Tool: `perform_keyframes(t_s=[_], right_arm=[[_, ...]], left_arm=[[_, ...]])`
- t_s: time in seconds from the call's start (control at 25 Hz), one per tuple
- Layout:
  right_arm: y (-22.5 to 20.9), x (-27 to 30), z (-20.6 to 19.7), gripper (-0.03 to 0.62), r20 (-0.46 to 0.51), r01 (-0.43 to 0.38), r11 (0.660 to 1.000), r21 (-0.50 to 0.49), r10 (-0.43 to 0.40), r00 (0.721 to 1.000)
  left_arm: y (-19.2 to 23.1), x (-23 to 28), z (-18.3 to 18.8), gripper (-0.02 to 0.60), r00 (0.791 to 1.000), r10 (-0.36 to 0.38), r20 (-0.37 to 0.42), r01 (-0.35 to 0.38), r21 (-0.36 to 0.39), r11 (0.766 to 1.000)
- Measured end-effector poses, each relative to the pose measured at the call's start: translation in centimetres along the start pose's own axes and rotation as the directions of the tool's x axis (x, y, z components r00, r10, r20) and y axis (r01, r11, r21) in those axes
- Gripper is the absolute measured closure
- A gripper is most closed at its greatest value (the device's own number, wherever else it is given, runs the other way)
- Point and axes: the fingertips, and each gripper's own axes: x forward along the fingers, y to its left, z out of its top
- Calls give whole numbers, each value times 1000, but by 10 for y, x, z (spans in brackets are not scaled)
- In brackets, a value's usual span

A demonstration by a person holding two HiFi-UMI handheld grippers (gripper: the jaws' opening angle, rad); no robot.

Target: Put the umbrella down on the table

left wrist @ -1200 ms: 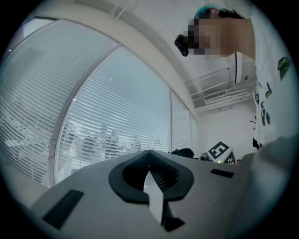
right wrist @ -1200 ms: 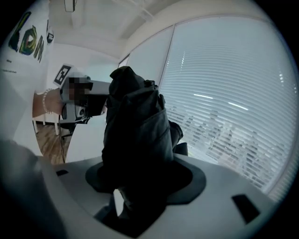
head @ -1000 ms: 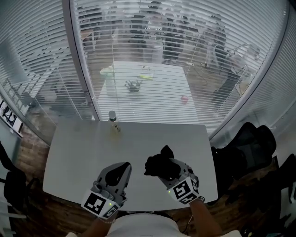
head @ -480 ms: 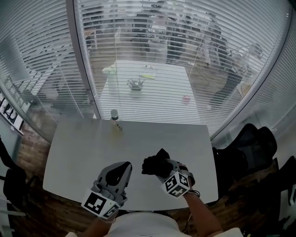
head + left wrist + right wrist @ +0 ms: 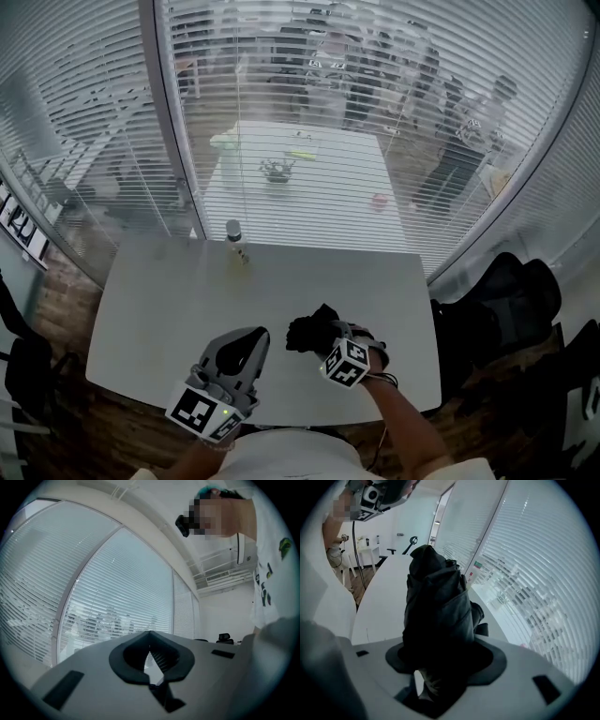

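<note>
Table (image 5: 159,300): a white top, seen from above. Both grippers are held over its near part.
Umbrella (image 5: 311,330) (image 5: 436,611): black and folded into a creased, bunched bundle. It is held over the near right part of the table, just right of the left gripper. In the right gripper view it is seen sticking out past the jaws towards the table top.
Contact: whether the umbrella's far end rests on the table cannot be told.
Right gripper (image 5: 330,345) (image 5: 443,660): the jaws are clamped on the umbrella's near end and kept wide by the bundle. The gripper is tilted down towards the table.
Left gripper (image 5: 246,339) (image 5: 149,634): the jaw tips are pressed together, with nothing between them. It is held about level above the near edge, apart from the umbrella.
Bottle (image 5: 233,242): small, dark-capped and upright at the far edge, just beside the glass. It is well apart from both grippers.
Blinds (image 5: 394,103): slatted, hung behind the glass past the far edge.
Second table (image 5: 309,187): white, seen through the slats, with a few small items on it that are too blurred to name.
</note>
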Motion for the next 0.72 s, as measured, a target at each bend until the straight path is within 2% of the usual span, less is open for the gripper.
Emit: perform_keyframes(t_s=[0.2,0.72], right_arm=[[1,20,-14,329,-80,-25,998,-51,21,997],[2,56,-34,329,-197,-99,989,-111,76,978]], left_arm=[[0,-1,-1,571,1000,0,-1,0,-8,1000],[-1,-2,0,571,1000,-6,-2,6,-3,1000]])
